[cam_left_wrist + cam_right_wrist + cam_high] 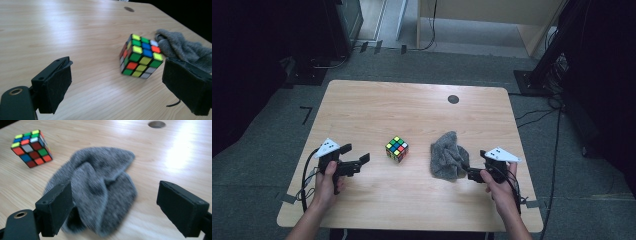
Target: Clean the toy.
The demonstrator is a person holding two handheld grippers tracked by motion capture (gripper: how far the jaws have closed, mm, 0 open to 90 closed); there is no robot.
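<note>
Two grippers sit low over a wooden table, one in each of the person's hands. Between them lie a cube with mixed coloured squares and a crumpled grey cloth.

From above, the left gripper is held near the table's left edge, pointing right toward the cube, well apart from it. Its jaws stand wide apart with nothing between them. In the left gripper view the cube rests on the wood ahead of the jaws, closer to the right one, tilted so one corner faces the camera, and the cloth lies just behind it.

The right gripper is at the cloth's right side, its tips close to the lower edge of the heap. In the right gripper view its jaws are spread wide and empty; the cloth lies bunched on the table just ahead of them, nearer the left jaw, with no pad pressing on it. The cube sits farther off at the upper left, apart from the cloth.

A dark round hole marks the table's far side.
</note>
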